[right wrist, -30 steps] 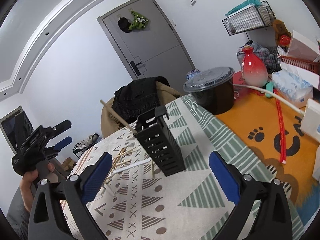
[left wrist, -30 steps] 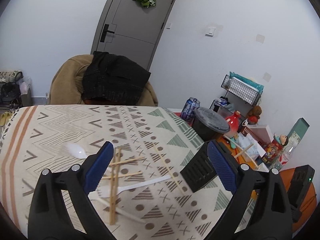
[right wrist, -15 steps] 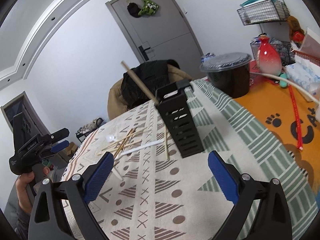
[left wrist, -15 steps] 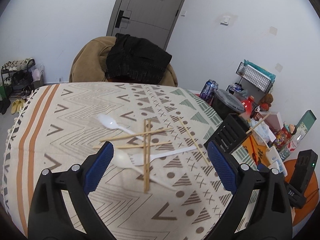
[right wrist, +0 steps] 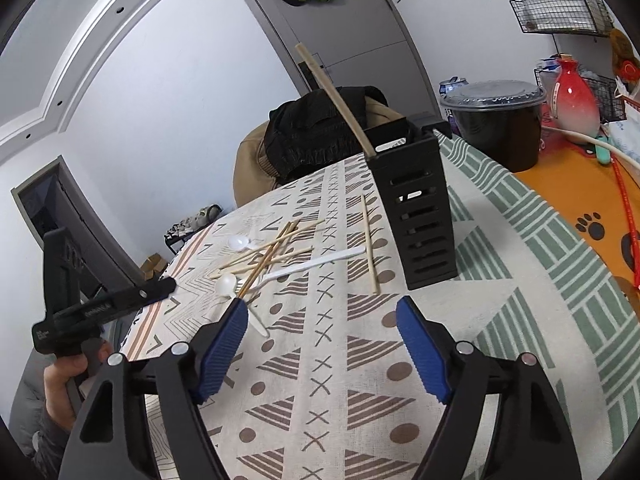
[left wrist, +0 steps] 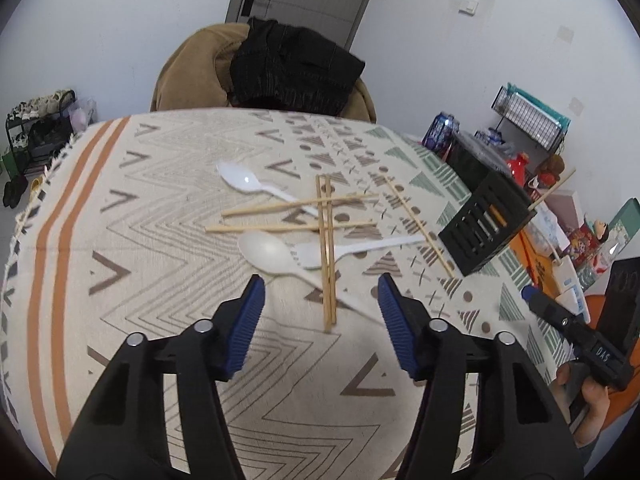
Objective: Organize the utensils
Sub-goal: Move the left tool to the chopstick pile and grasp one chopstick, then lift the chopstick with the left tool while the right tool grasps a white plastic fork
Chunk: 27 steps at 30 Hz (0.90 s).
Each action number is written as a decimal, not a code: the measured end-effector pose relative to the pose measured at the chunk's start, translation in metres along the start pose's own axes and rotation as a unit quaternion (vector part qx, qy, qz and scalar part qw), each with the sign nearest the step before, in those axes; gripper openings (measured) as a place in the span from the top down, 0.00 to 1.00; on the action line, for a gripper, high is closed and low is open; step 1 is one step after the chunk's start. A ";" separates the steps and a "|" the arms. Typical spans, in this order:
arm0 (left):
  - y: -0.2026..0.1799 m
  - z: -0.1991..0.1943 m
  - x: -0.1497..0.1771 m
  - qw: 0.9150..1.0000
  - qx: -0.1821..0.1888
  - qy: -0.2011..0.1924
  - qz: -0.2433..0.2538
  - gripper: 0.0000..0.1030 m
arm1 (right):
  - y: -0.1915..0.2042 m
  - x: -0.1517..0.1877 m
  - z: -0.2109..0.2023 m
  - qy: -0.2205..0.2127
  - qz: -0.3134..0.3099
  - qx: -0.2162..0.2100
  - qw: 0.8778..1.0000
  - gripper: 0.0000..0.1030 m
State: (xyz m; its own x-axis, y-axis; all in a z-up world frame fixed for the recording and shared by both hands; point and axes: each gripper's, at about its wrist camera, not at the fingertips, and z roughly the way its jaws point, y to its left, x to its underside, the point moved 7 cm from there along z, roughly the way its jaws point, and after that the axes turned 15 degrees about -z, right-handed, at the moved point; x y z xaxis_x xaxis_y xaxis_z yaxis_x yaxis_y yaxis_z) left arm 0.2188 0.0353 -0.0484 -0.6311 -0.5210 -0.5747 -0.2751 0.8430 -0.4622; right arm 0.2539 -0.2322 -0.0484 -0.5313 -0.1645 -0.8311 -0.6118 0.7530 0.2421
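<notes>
Several wooden chopsticks (left wrist: 326, 248), two white spoons (left wrist: 267, 252) and a white fork (left wrist: 352, 246) lie crossed in a pile on the patterned tablecloth (left wrist: 132, 240). My left gripper (left wrist: 320, 284) hovers low over the near ends of two parallel chopsticks. Its jaws are closing, and the pads touch nothing. A black slotted holder (right wrist: 420, 216) stands upright with one chopstick (right wrist: 336, 92) leaning out of it. My right gripper (right wrist: 322, 308) is in front of the holder, over bare cloth. Its jaws are closing with nothing between them. A single chopstick (right wrist: 369, 240) lies beside the holder.
A black lidded bowl (right wrist: 496, 120) and a red vase (right wrist: 574, 96) stand behind the holder, near an orange paw-print mat (right wrist: 580, 208). A chair draped with a dark jacket (left wrist: 296, 64) stands at the table's far edge. The right gripper's body (left wrist: 576, 332) shows at the right.
Both grippers have dropped toward the table and their jaws have narrowed. The left one now sits close over the utensil pile, and the right one has drawn nearer to the holder.
</notes>
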 end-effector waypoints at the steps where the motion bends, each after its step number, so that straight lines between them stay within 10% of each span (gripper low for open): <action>1: 0.002 0.005 0.004 1.000 0.002 0.010 -0.005 0.50 | 0.001 0.000 0.001 0.001 0.000 -0.001 1.000 0.27; 8: 0.006 0.030 0.025 0.997 0.030 0.058 -0.034 0.56 | 0.004 0.001 0.007 0.007 -0.005 -0.006 1.000 0.27; 18: 0.015 0.055 0.036 0.996 0.034 0.078 -0.040 0.91 | 0.007 0.003 0.014 0.013 -0.010 -0.011 1.000 0.28; 27: 0.012 0.034 0.030 0.996 0.057 0.067 -0.034 0.91 | 0.017 0.002 0.021 0.018 -0.017 -0.018 1.000 0.28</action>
State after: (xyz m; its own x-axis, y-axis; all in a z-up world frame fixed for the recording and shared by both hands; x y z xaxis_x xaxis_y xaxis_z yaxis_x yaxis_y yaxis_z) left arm 0.2209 0.0254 -0.0944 -0.7073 -0.5476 -0.4470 -0.2421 0.7818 -0.5747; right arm 0.2549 -0.2062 -0.0566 -0.5301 -0.2140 -0.8205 -0.6505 0.7233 0.2316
